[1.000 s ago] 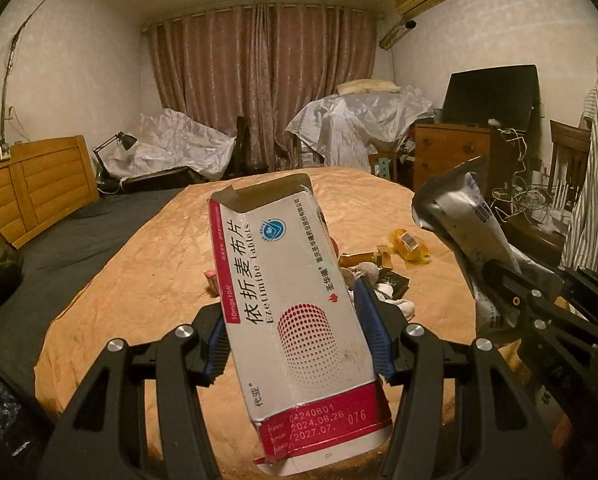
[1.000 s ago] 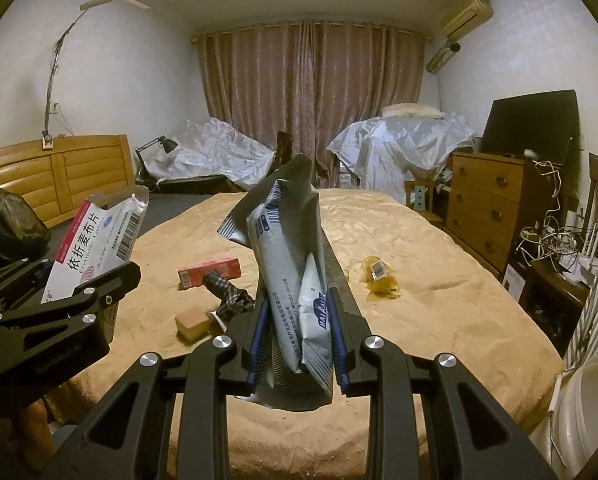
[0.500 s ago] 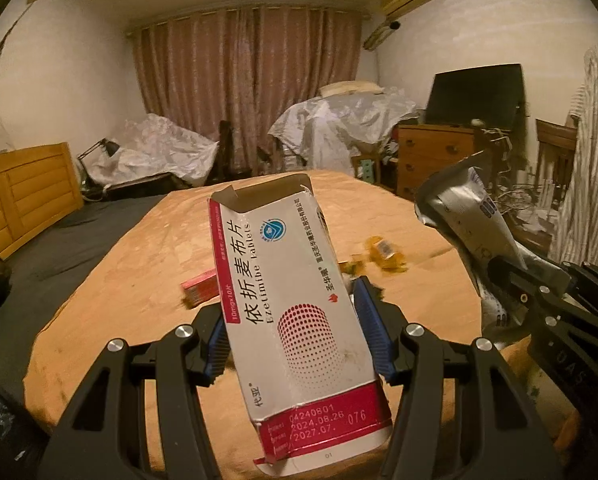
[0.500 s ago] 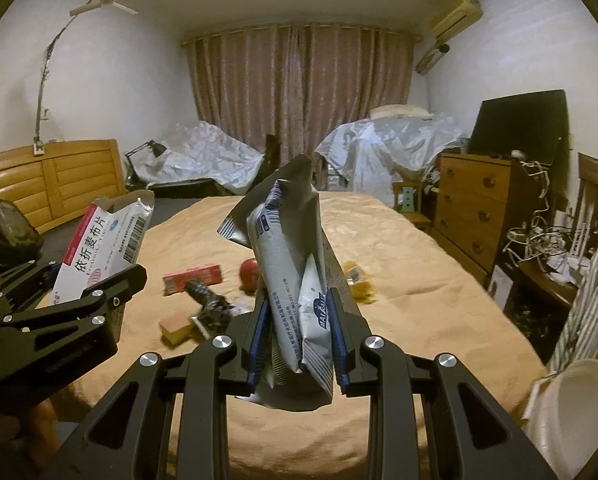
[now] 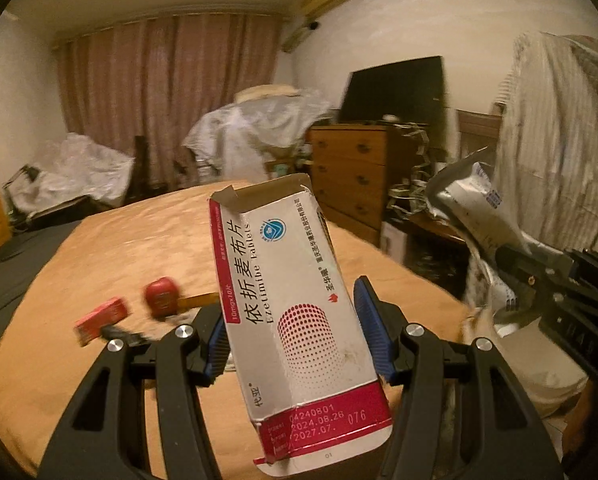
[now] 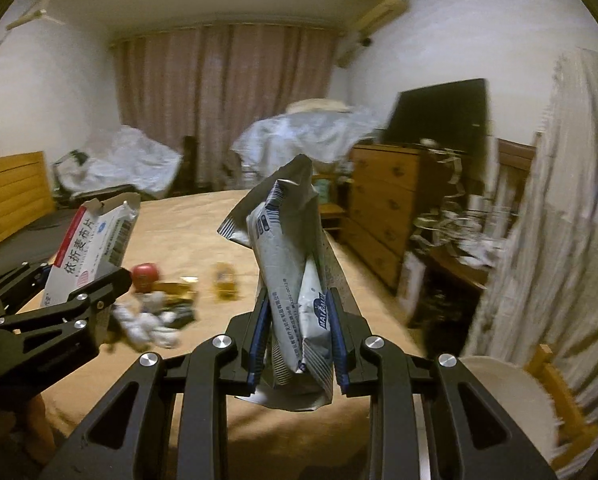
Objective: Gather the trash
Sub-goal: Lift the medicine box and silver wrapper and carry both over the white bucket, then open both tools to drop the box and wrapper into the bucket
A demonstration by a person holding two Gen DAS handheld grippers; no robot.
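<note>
Trash is partly in hand and partly still on the bed (image 5: 111,256), which fills the middle of both views under a tan cover. Two pieces are up off it, one in each gripper, so pick-up looks done for that pair; dropping them somewhere remains, and no certain bin shows, though a pale round rim (image 6: 511,392) at the lower right of the right wrist view may be one.

Largest of the held pieces is the medicine box (image 5: 295,312), a white and red carton with a torn-open top. It stands nearly upright, leaning a little left, in the left gripper (image 5: 295,340). The blue pads (image 5: 373,340) press on its two long sides about midway up, so the jaws are clamped on it, with the printed end hanging below them.

Next is the silver pouch (image 6: 295,288), crumpled and folded. The right gripper (image 6: 299,338) pinches its lower part tightly between narrow-set pads, and the empty top flares up above the fingers.

Left on the cover, well beyond both sets of fingers, lie smaller bits: a red box (image 5: 103,318), a round red item (image 6: 146,276), a yellow wrapper (image 6: 225,286) and a heap of white crumpled scraps (image 6: 151,324) with dark pieces among it. By my reading, several more trips are needed.
</note>
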